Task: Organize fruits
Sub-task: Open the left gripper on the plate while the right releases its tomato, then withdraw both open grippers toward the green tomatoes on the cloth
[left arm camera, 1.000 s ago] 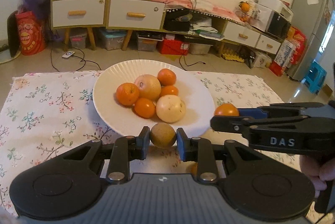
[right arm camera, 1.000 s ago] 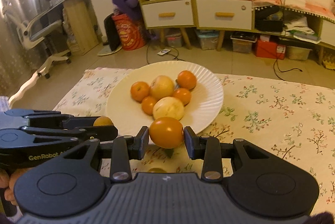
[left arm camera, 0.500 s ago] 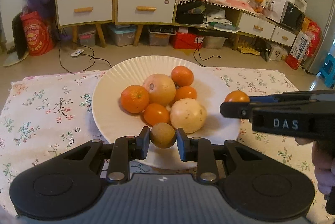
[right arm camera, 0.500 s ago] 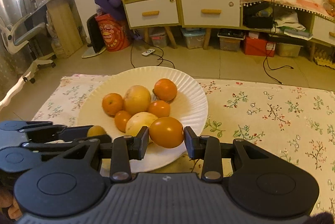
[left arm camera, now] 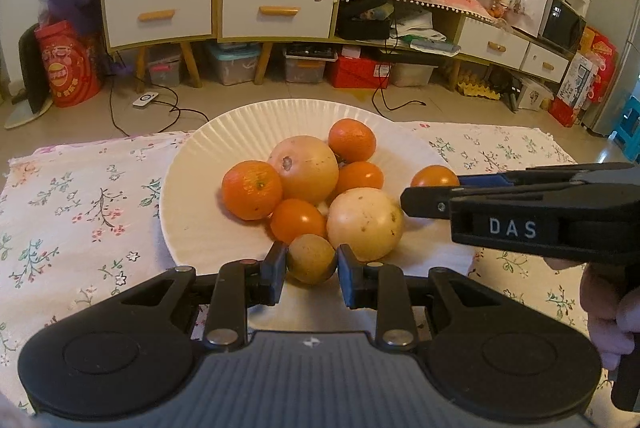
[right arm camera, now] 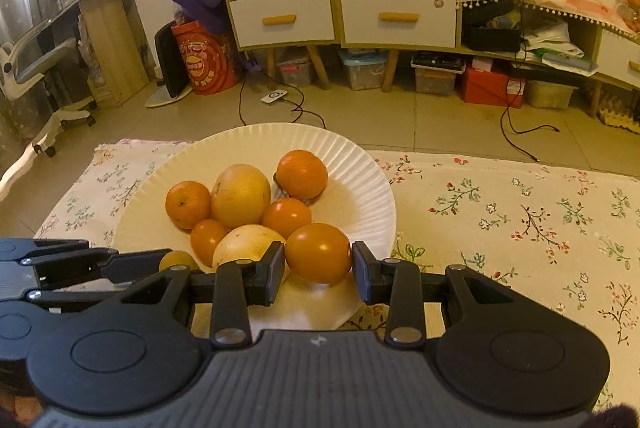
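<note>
A white ribbed plate [left arm camera: 192, 195] [right arm camera: 360, 195] on the floral tablecloth holds a pile of several oranges, tomatoes and two pale round fruits. My left gripper [left arm camera: 312, 262] is shut on a small brown-green fruit [left arm camera: 311, 258] over the plate's near rim, next to a pale fruit [left arm camera: 364, 224]. My right gripper [right arm camera: 318, 262] is shut on an orange tomato [right arm camera: 318, 252] over the plate's near right part. The right gripper shows from the side in the left wrist view [left arm camera: 424, 201], the left one in the right wrist view [right arm camera: 160, 264].
The floral tablecloth [right arm camera: 520, 211] covers the table on both sides of the plate. The table's far edge [left arm camera: 100, 143] lies just behind the plate. Beyond it are floor, cables and a long cabinet [left arm camera: 276, 11] with clutter under it.
Both grippers have moved forward with their fruits, from the plate's near edge to over the plate beside the pile. Both grips have held.
</note>
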